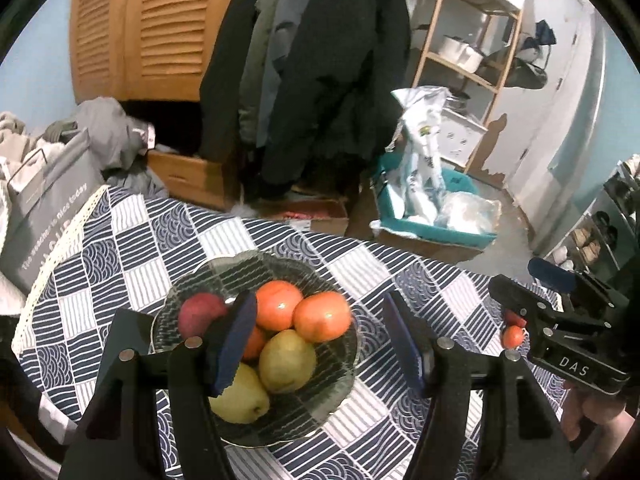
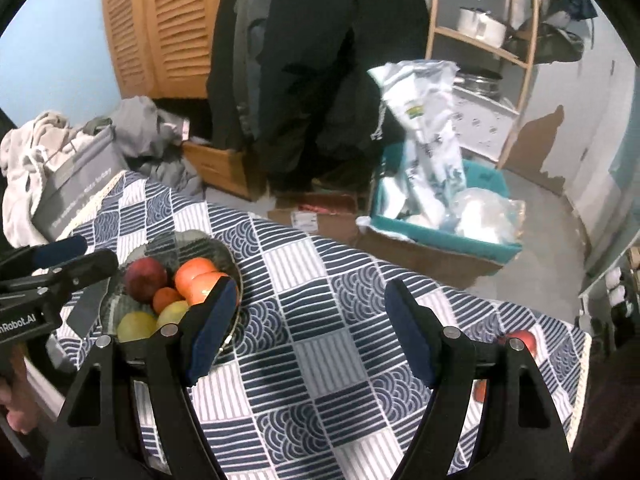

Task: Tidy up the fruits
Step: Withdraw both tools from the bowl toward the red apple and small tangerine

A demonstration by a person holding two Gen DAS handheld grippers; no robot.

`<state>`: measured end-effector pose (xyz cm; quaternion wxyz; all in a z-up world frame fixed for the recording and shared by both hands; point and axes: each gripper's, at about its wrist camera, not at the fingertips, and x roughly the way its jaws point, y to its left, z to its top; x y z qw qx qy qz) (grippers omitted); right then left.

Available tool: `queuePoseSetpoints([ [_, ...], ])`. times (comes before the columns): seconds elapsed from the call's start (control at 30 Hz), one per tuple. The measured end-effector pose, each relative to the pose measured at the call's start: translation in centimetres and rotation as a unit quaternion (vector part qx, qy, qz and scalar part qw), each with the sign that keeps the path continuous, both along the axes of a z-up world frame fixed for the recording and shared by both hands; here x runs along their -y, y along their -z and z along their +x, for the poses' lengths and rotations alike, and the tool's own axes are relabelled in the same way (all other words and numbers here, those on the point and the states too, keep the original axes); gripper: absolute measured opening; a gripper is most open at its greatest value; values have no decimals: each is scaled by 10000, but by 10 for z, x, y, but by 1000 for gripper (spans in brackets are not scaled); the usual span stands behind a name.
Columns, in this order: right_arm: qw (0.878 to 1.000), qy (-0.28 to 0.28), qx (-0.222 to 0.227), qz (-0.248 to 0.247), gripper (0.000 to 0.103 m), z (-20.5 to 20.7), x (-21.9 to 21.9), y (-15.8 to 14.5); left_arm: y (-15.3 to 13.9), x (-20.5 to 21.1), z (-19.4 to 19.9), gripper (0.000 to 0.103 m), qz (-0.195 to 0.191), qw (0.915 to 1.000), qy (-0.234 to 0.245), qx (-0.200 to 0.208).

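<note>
1. Blue-padded jaws of the left gripper (image 1: 320, 344) are seen spread above the glass bowl (image 1: 340, 392), nothing pinched
2. Oranges (image 1: 322, 316), pears (image 1: 286, 360) and a red apple (image 1: 200, 312) are held in the bowl
3. Right gripper (image 2: 308, 336) is spread over bare checked tablecloth (image 2: 320, 280)
4. Loose red fruit (image 2: 524, 340) is left near the cloth's right edge, partly hidden by a finger

"DAS" on right hand-held gripper (image 1: 516, 312), "nRobot.AI" on left hand-held gripper (image 2: 92, 256), "nice today" on grey bag (image 1: 52, 200)
</note>
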<state>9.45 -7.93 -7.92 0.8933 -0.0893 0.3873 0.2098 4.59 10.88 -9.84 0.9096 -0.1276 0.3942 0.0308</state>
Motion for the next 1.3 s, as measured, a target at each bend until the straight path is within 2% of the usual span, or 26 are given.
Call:
queuePoseSetpoints([
  [0.2, 9997, 136, 212, -10, 77, -13, 20, -17, -14, 20, -4, 68, 124, 9995, 227, 173],
  [0.3, 9994, 219, 269, 46, 80, -18, 31, -24, -21, 31, -6, 73, 222, 9989, 309, 256],
  [0.67, 9972, 553, 481, 142, 81, -32, 73, -46, -45, 67, -12, 78, 388, 9957, 633, 550],
  [0.77, 9962, 658, 534, 176, 84, -36, 87, -50, -49, 75, -12, 78, 385, 9951, 706, 572],
  [0.97, 9946, 818, 586, 262, 86, -41, 110, -54, -55, 92, -12, 82, 414, 9938, 816, 629],
  [1.3, 9922, 1058, 638, 177, 89, -51, 142, -51, -57, 111, -10, 83, 413, 9921, 1006, 629],
])
